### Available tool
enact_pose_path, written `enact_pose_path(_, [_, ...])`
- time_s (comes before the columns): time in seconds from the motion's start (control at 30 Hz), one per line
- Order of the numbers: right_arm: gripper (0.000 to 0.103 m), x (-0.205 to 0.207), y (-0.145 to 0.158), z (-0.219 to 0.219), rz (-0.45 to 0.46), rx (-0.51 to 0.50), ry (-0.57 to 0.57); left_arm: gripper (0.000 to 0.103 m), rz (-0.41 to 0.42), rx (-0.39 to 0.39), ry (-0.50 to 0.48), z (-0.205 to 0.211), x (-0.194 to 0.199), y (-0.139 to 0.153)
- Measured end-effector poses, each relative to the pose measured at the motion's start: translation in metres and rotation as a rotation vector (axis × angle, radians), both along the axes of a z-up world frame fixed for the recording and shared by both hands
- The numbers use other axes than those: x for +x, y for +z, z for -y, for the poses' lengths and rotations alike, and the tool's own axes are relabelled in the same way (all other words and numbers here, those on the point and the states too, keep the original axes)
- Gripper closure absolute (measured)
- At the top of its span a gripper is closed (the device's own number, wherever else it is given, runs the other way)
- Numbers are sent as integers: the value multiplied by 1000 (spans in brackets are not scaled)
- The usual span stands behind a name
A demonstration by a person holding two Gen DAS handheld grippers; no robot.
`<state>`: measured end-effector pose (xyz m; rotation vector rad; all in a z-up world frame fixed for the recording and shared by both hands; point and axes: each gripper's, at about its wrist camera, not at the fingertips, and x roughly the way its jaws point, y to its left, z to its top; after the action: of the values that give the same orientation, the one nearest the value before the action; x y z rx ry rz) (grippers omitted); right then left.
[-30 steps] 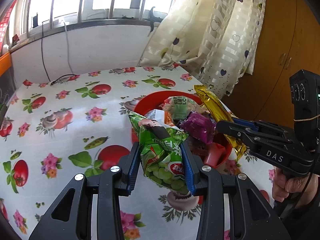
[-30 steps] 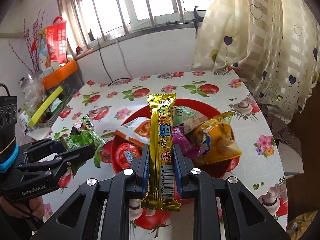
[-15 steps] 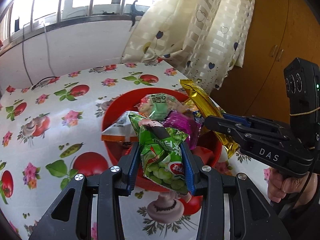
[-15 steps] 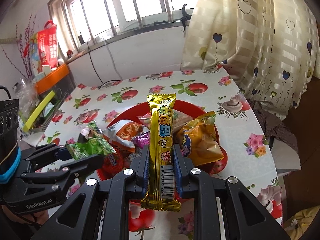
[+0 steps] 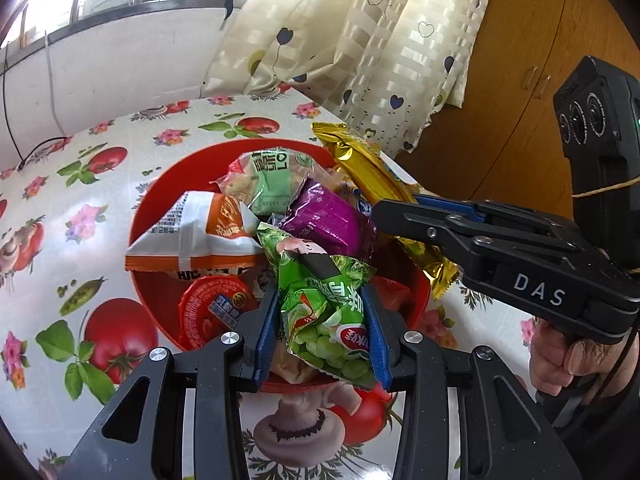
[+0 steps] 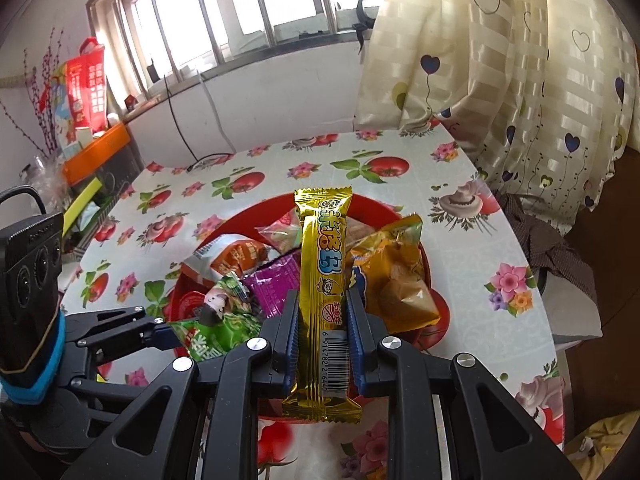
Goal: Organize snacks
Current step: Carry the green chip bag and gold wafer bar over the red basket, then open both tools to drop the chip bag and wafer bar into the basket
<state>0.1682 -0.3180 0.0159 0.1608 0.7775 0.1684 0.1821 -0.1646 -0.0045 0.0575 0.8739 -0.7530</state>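
Crinkled green pea-snack packet (image 5: pixel 328 316) pinched in the left claw (image 5: pixel 322 332), long gold foil bar (image 6: pixel 325 292) clamped in the right claw (image 6: pixel 323 340); both poised over the round red plastic bowl (image 5: pixel 160 300), likely for dropping in. Already inside: orange-white pouch (image 5: pixel 200 236), purple wrapper (image 5: pixel 328 220), pale green packet (image 5: pixel 268 184), red-lidded cup (image 5: pixel 212 308), yellow bag (image 6: pixel 396 280). Floral tabletop (image 5: pixel 80 208) beneath.

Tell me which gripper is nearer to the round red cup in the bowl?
Left. The left gripper, shut on the green pea bag, is just beside the round red cup. The right gripper, holding the gold bar, is over the bowl's opposite side.
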Motion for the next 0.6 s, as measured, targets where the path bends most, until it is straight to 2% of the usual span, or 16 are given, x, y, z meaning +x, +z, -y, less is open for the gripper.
enact_pose_path(0.3, [83,17,-10,-2,-14,15,8,62,9,-4,34,-5,16,-1])
enact_pose_path(0.4, [83,16,-13,-4,-18,16,19,62,33,21,60,-3,19,-2])
enact_pose_path(0.6, [83,11,-23,-7,-39,19,30,61,18,12,72,-3,21,-7])
